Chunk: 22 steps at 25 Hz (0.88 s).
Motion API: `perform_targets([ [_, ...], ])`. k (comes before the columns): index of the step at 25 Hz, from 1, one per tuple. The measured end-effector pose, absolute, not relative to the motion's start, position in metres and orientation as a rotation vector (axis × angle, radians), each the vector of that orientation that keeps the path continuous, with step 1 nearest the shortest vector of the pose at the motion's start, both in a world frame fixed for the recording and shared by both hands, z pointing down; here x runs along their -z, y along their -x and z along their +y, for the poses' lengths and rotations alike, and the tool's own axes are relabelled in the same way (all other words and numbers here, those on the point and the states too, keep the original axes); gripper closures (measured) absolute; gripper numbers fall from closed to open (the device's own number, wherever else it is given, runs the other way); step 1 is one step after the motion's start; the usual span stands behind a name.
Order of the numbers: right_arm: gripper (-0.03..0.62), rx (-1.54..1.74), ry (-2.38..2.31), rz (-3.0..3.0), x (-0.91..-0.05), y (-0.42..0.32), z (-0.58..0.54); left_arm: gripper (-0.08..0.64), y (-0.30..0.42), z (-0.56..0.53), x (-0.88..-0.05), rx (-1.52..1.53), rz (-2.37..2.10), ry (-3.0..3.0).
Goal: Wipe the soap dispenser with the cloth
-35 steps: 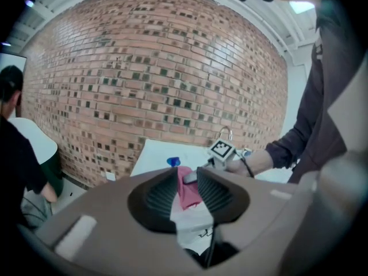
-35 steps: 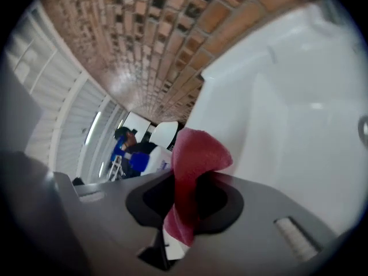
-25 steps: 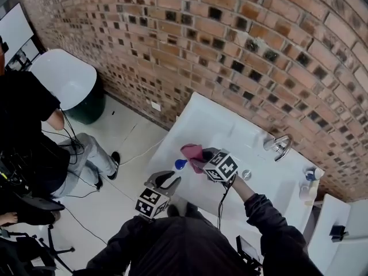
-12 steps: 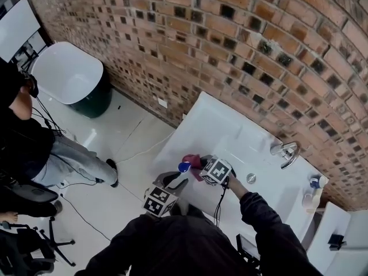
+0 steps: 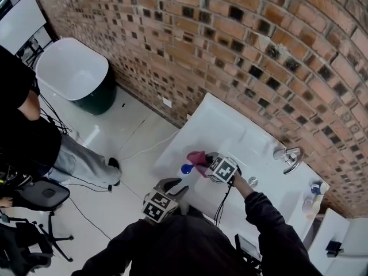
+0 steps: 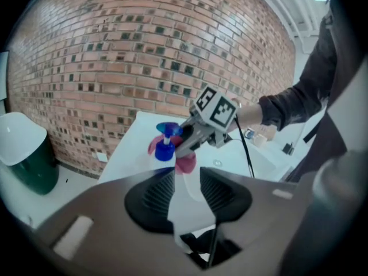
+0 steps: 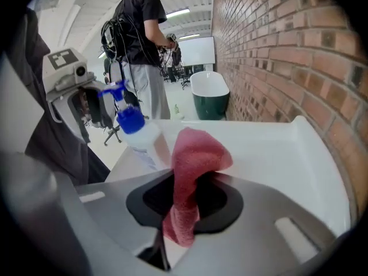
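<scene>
The soap dispenser (image 5: 185, 168), a white bottle with a blue pump (image 6: 165, 145), stands at the near left edge of the white sink counter (image 5: 213, 125). My left gripper (image 5: 172, 186) has just been opening. Its jaws stand wide with the bottle's body (image 6: 185, 180) between them, and I see no pad pressing on it. My right gripper (image 5: 206, 161) is shut on a pink cloth (image 7: 192, 171). It holds the folded cloth (image 5: 197, 157) right beside the bottle (image 7: 141, 137), just behind the pump. From the left gripper view the cloth (image 6: 185, 163) hangs behind the bottle.
A chrome faucet (image 5: 290, 157) and a drain (image 5: 252, 181) lie to the right, with small bottles (image 5: 313, 191) at the far right corner. The brick wall (image 5: 241, 39) backs the sink. A person (image 5: 23, 125), a chair (image 5: 43, 194) and a white-and-green tub (image 5: 75, 73) are on the floor at left.
My right gripper has sunk a little with the cloth, staying close beside the dispenser. The left gripper has barely moved. The person on the left has shifted.
</scene>
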State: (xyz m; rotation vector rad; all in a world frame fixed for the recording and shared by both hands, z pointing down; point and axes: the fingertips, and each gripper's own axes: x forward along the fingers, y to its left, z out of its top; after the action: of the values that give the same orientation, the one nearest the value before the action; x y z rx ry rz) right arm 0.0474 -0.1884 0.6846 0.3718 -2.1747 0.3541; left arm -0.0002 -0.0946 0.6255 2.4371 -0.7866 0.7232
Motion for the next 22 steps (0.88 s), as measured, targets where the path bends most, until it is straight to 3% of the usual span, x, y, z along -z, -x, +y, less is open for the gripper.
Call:
perform_targets([
  [8,0.518,-0.392,-0.316,-2.438,-0.624,-0.006,-0.223,0.414,-0.012,-0.079,-0.655,-0.688,-0.723,-2.229],
  [14,0.52,-0.359,-0.141,-2.362,-0.637,0.008,-0.202,0.414,-0.006,-0.096,-0.657,-0.663,-0.801,-2.214],
  [22,0.52,-0.447,-0.248,-2.289,-0.651,-0.011,-0.189,0.414,0.001,-0.115,-0.655,-0.618,-0.85,-2.191],
])
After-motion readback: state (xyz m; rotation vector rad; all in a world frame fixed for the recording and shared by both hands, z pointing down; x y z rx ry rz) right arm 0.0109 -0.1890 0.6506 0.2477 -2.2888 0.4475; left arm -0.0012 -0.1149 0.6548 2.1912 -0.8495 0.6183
